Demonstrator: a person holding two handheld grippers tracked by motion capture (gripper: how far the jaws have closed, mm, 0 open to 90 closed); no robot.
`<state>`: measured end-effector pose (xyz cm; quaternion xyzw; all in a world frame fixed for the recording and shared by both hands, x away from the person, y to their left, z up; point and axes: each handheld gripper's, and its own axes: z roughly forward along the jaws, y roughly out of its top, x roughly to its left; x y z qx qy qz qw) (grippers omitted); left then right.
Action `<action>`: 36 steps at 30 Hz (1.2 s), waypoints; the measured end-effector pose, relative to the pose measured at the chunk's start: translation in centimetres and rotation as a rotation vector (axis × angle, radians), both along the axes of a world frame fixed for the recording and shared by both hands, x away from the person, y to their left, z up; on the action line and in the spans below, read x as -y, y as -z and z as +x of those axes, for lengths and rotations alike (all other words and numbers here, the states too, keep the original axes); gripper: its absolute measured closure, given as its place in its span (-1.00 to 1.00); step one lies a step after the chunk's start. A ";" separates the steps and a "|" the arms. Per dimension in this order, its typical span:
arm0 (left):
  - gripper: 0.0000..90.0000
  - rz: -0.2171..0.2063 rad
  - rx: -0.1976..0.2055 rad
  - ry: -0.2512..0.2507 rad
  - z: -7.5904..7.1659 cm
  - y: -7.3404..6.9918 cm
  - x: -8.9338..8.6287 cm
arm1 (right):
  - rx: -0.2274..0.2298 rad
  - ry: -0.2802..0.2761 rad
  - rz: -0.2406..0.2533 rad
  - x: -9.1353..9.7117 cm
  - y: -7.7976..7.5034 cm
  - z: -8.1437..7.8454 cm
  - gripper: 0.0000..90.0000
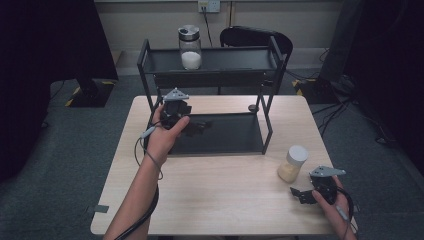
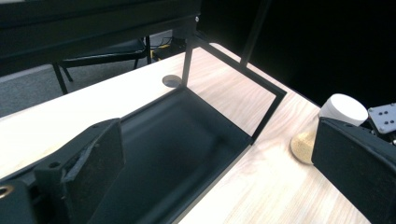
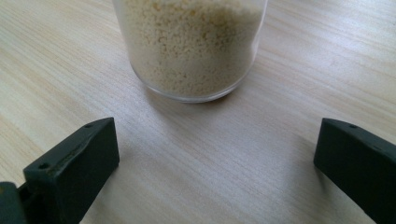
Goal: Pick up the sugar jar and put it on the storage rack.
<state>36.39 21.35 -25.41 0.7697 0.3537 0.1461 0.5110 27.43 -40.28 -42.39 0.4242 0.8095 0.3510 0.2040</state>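
Right gripper view puts my right gripper low over the pale wooden table, jaws spread wide with nothing between them. Just ahead of their tips, centred on the gap and not touching either, stands the clear glass jar of yellowish grains. From the high view, its white lid sits upright near the table's right edge. Farther off, my left gripper hangs over the black metal rack's lower tray, jaws also apart and empty.
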 end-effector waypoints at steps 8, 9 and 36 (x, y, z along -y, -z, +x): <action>-0.95 0.004 -0.025 0.013 0.0 1.7 0.1 | 0.000 0.000 0.000 0.0 0.0 0.0 -1.00; -0.96 0.001 -0.023 0.009 -0.1 1.9 0.0 | 0.000 0.000 0.000 0.0 0.0 0.0 -1.00; -0.95 0.008 -0.060 0.041 -0.8 7.3 -0.3 | 0.001 0.001 0.000 0.0 0.0 0.0 -1.00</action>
